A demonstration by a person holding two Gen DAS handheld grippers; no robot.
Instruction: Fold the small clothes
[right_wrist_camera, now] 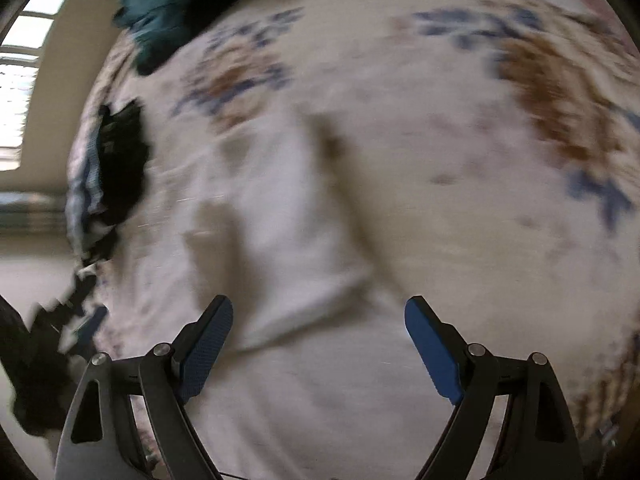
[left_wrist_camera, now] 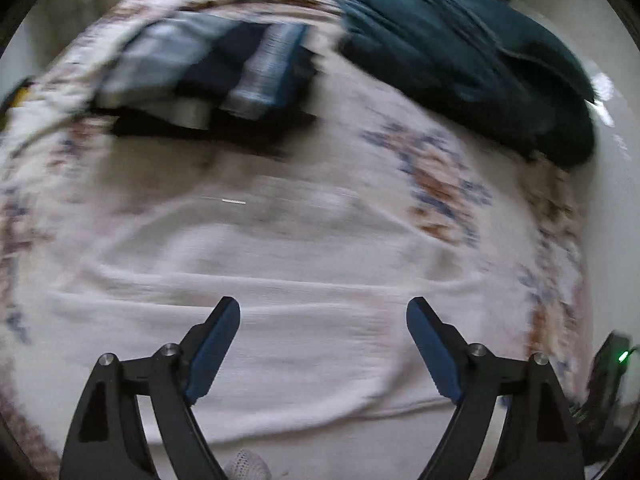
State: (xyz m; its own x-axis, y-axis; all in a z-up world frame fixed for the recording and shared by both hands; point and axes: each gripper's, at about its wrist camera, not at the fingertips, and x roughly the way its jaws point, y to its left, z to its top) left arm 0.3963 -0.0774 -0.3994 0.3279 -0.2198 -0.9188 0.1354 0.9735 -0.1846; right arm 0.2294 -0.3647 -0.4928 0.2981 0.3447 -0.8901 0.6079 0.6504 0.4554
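Note:
A white garment (left_wrist_camera: 280, 320) lies spread flat on the flower-patterned bedsheet (left_wrist_camera: 436, 184), under my left gripper (left_wrist_camera: 323, 312). That gripper is open, its blue pads wide apart above the cloth with nothing between them. In the right wrist view the same white garment (right_wrist_camera: 296, 240) shows a folded flap with a raised crease. My right gripper (right_wrist_camera: 319, 312) is open above it and holds nothing. Both views are blurred.
A stack of folded grey, navy and black clothes (left_wrist_camera: 208, 76) sits at the far left of the bed, seen also as dark clothes (right_wrist_camera: 120, 160). A dark teal blanket (left_wrist_camera: 480, 60) is heaped at the far right. Dark cloth (right_wrist_camera: 36, 360) hangs off the bed's left edge.

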